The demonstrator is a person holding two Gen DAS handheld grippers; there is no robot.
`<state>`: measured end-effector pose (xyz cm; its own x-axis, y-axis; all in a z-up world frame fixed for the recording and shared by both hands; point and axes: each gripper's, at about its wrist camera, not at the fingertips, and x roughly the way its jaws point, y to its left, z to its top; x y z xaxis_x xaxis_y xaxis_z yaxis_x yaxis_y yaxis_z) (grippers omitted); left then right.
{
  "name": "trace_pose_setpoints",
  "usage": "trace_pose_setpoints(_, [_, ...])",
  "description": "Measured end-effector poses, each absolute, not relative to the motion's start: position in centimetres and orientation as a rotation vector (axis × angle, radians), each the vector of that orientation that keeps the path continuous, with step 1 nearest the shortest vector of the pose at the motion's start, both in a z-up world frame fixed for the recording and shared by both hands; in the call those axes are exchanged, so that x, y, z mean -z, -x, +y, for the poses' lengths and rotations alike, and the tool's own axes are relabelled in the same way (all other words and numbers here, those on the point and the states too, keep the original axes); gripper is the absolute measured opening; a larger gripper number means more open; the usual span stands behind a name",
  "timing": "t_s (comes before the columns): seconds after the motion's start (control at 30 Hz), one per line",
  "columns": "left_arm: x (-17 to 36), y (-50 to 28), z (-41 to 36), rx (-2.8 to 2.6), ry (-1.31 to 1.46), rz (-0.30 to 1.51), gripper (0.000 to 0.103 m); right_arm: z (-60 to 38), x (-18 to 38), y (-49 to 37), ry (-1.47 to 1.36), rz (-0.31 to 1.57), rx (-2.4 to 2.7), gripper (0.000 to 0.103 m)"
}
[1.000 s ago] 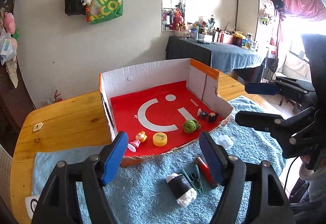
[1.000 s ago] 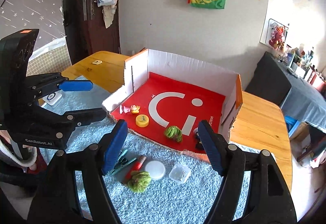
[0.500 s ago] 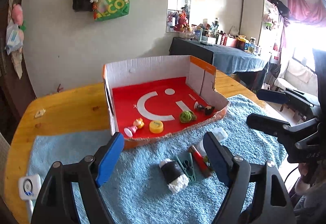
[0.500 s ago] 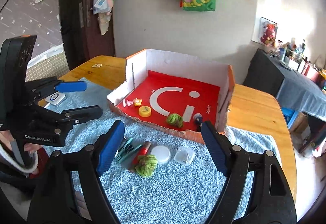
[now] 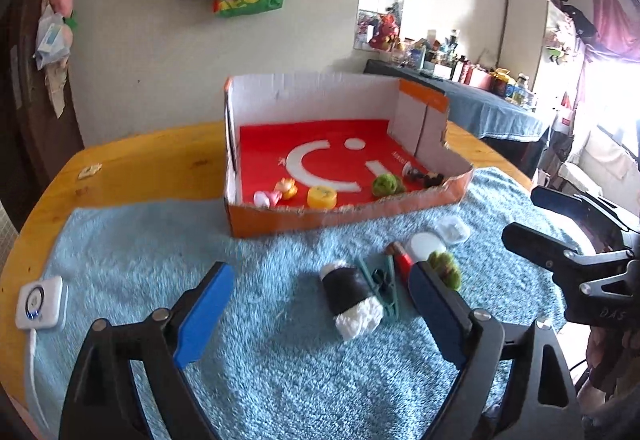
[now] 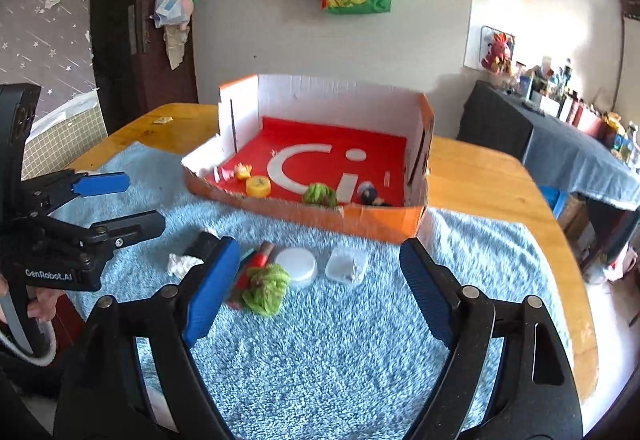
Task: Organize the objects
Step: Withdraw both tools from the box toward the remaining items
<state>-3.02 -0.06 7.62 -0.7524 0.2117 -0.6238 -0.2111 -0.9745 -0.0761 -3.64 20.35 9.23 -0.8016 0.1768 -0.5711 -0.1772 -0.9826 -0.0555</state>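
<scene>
An orange cardboard box (image 5: 280, 220) with a red floor holds a yellow cap (image 5: 321, 197), a green yarn ball (image 5: 386, 184) and small toy figures (image 5: 280, 192). In front of it on the blue towel (image 5: 280, 360) lie a black-and-white roll (image 5: 350, 300), a teal clothespin (image 5: 380, 280), a red tube (image 5: 400, 256), a white lid (image 6: 296, 264), a clear small container (image 6: 346, 266) and a second green yarn ball (image 6: 266, 286). My left gripper (image 5: 319, 272) hovers over the roll, jaws opening, gripping nothing. My right gripper (image 6: 318, 248) hangs over the lid, jaws opening, also empty.
The towel covers a wooden table (image 5: 140, 168). A small white device (image 5: 40, 302) sits at the towel's left edge, and a paper tag (image 5: 89, 171) lies on the bare wood. Each gripper shows in the other's view, left gripper (image 6: 143, 200) and right gripper (image 5: 522, 214).
Both grippers have sunk toward the towel, so the box is now seen from lower. Both pairs of jaws stand wider apart. The objects have not moved.
</scene>
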Motion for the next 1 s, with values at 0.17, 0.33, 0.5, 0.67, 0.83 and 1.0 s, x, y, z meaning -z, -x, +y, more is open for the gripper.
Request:
trace_pose_setpoints(0.17, [-5.6,3.3,-0.1,-2.749,1.051,-0.022,0.091,21.1,-7.4,3.7,0.924,0.089,-2.792,0.082])
trace_pose_setpoints(0.33, [-4.0,3.7,0.0,-2.741,1.113,-0.020,0.092,21.8,-5.8,3.8,0.961,0.146,-2.762,0.082])
trace_pose_setpoints(0.5, [-3.1,4.2,0.4,-2.699,1.162,-0.007,0.092,22.2,-5.2,4.0,0.988,0.176,-2.752,0.083])
trace_pose_setpoints(0.67, [-2.5,4.6,0.5,-2.688,1.193,0.021,0.092,22.4,-5.0,4.2,0.995,0.180,-2.745,0.082])
trace_pose_setpoints(0.83, [-2.6,4.9,-0.2,-2.694,1.200,0.014,0.093,22.6,-4.9,4.4,1.000,0.182,-2.737,0.083])
trace_pose_setpoints(1.0, [-2.8,5.1,-1.3,-2.743,1.203,0.045,0.093,23.0,-4.8,4.4,1.001,0.193,-2.727,0.083])
